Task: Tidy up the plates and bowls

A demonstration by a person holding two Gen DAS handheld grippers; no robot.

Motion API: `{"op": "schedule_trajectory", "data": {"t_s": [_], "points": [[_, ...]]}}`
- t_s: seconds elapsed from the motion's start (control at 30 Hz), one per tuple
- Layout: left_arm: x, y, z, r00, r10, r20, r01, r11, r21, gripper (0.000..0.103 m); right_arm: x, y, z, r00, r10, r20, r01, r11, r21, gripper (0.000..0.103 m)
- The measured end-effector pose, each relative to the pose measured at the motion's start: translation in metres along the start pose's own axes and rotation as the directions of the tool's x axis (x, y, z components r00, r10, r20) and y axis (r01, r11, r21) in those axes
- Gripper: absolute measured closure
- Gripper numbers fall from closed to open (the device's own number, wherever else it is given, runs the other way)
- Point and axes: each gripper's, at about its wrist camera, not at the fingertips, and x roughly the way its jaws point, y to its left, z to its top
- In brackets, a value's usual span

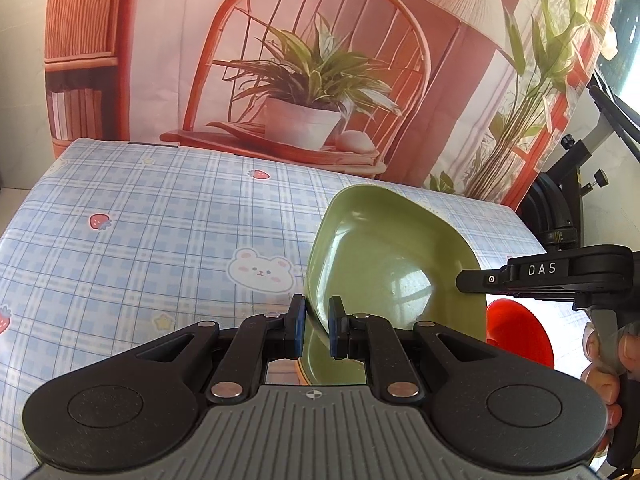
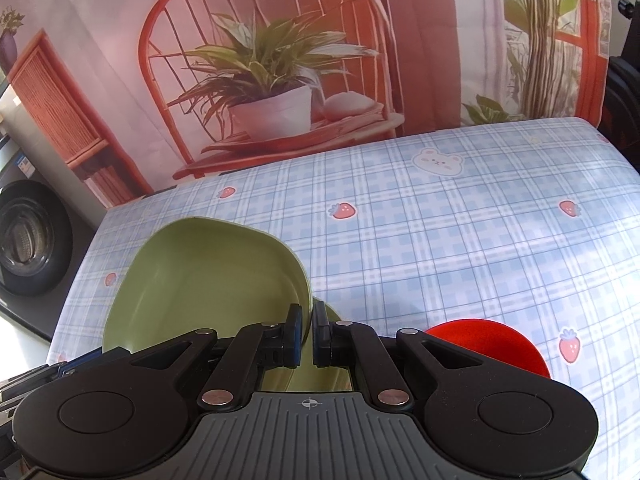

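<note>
1. Two grippers pinch one green dish (image 1: 384, 264), tilted up off the checked tablecloth (image 1: 160, 220).
2. Left gripper (image 1: 316, 330): jaws clamped on its rim at the dish's 7 o'clock.
3. Right gripper (image 2: 306, 334): jaws clamped on the rim at 4 o'clock.
4. Red bowl (image 2: 504, 346) sits just beside, at 3 o'clock.
</note>
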Motion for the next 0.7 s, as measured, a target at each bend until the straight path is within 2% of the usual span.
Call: {"op": "schedule_trajectory", "data": {"t_s": [0.33,0.7], "points": [[0.018,-0.008,-0.015,0.998,-0.006,-0.058,0.007,1.000,0.031,0.090,0.008,-0.015,-0.011,0.999,-0.028,-0.027,0.028,1.000,0.003,0.098],[0.022,-0.012,-0.024,0.997,0.021,-0.077,-0.016,0.998,0.062,0.089,0.014,-0.015,-0.017,0.999,-0.034,-0.038,0.034,0.999,-0.015,0.098]]}}
